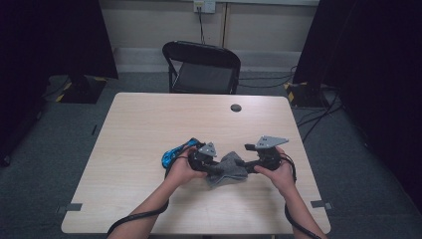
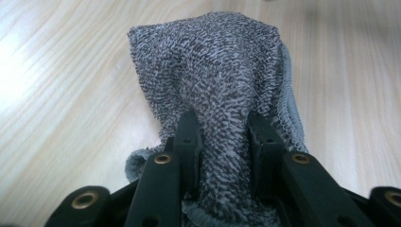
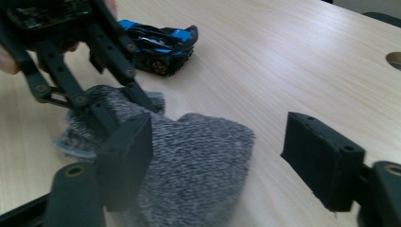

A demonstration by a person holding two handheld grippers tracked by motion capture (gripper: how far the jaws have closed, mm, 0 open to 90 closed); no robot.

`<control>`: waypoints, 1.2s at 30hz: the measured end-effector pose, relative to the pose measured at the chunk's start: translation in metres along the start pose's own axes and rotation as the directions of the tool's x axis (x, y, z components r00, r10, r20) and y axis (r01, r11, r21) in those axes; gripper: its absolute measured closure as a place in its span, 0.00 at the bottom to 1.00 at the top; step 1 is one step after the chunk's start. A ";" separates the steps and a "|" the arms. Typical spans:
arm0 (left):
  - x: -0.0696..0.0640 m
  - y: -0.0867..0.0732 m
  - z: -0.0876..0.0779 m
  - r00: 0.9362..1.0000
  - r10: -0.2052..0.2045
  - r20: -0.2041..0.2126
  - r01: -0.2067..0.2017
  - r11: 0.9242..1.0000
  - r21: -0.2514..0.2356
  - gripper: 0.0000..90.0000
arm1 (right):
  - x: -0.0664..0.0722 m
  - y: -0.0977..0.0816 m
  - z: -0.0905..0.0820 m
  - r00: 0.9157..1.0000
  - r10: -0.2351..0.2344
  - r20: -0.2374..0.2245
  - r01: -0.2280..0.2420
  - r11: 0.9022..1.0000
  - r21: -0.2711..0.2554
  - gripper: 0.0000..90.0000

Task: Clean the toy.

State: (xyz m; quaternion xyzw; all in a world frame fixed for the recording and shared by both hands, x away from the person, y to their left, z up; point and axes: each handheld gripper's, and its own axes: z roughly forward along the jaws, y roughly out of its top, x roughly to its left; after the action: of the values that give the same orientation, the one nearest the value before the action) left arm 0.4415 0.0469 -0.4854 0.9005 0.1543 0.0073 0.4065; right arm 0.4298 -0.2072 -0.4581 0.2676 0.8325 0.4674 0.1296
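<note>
Item: grey knitted cloth [image 1: 227, 168], towel-like weave, lying bunched near the front edge of the wooden table [image 1: 149, 119], between the two hand-held tools.

Left gripper [image 1: 211, 168]: jaws clamped on a gathered fold of the cloth; in the left gripper view the fabric [image 2: 213, 85] rises in a hump beyond the two black fingers [image 2: 189, 137], pinched tight between them.

Right gripper [image 1: 249, 167]: jaws standing apart, nothing pressed between them. In the right gripper view the free end of the cloth [image 3: 198, 161] lies flat on the table, partly behind one pad [image 3: 125, 156]; the other pad stands well clear of the fabric.

Also present: blue toy car [image 1: 171, 155], just beyond the person's left hand, near the cloth; black folding chair [image 1: 201, 67] at the far side; round cable port [image 1: 236, 107] in the tabletop.

Handling note, as judgement: the step in hand looks like taking a second grip. The right gripper would do best to slide low along the table so one pad passes under the loose edge, then close on a single layer. The left should hold firm without tugging, and the cloth should be kept off the toy car.
</note>
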 end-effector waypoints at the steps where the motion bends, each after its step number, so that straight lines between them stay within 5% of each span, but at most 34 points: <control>1: 0.001 0.001 0.001 1.000 0.003 0.001 -0.003 1.000 0.002 0.76 | 0.001 -0.001 0.000 1.000 -0.007 -0.006 0.007 1.000 -0.003 0.31; 8: 0.001 0.001 -0.002 0.999 -0.025 -0.033 0.025 1.000 -0.019 0.49 | 0.012 -0.012 0.010 0.999 -0.030 -0.040 0.031 0.999 0.041 0.41; 15: 0.005 0.001 -0.033 0.994 -0.033 -0.102 0.030 0.999 -0.023 0.29 | 0.018 -0.020 0.024 0.999 -0.046 -0.009 0.047 0.993 0.104 0.44; 19: 0.017 -0.009 -0.054 0.985 -0.081 -0.152 0.077 0.996 -0.035 0.21 | 0.021 -0.024 0.028 0.998 -0.066 -0.002 0.066 0.989 0.129 0.44; 26: 0.041 -0.032 -0.082 0.959 -0.160 -0.234 0.149 0.987 -0.065 0.18 | 0.019 -0.029 0.030 0.998 -0.055 0.004 0.054 0.990 0.133 0.45; 32: 0.061 -0.044 -0.079 0.929 -0.232 -0.287 0.228 0.972 -0.051 0.19 | 0.021 -0.030 0.031 0.999 -0.036 0.019 0.033 0.990 0.137 0.45; 34: 0.066 -0.047 -0.075 0.923 -0.233 -0.305 0.228 0.972 -0.053 0.19 | 0.021 -0.030 0.031 0.999 -0.034 0.022 0.030 0.990 0.138 0.45; 36: 0.069 -0.049 -0.073 0.925 -0.236 -0.299 0.229 0.972 -0.059 0.19 | 0.021 -0.031 0.031 0.999 -0.027 0.019 0.024 0.991 0.134 0.45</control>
State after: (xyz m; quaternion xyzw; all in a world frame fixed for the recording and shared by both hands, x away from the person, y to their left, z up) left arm 0.4841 0.1500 -0.4801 0.8592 0.3205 0.0990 0.3862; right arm 0.4175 -0.1862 -0.5001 0.2699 0.8639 0.4061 0.1262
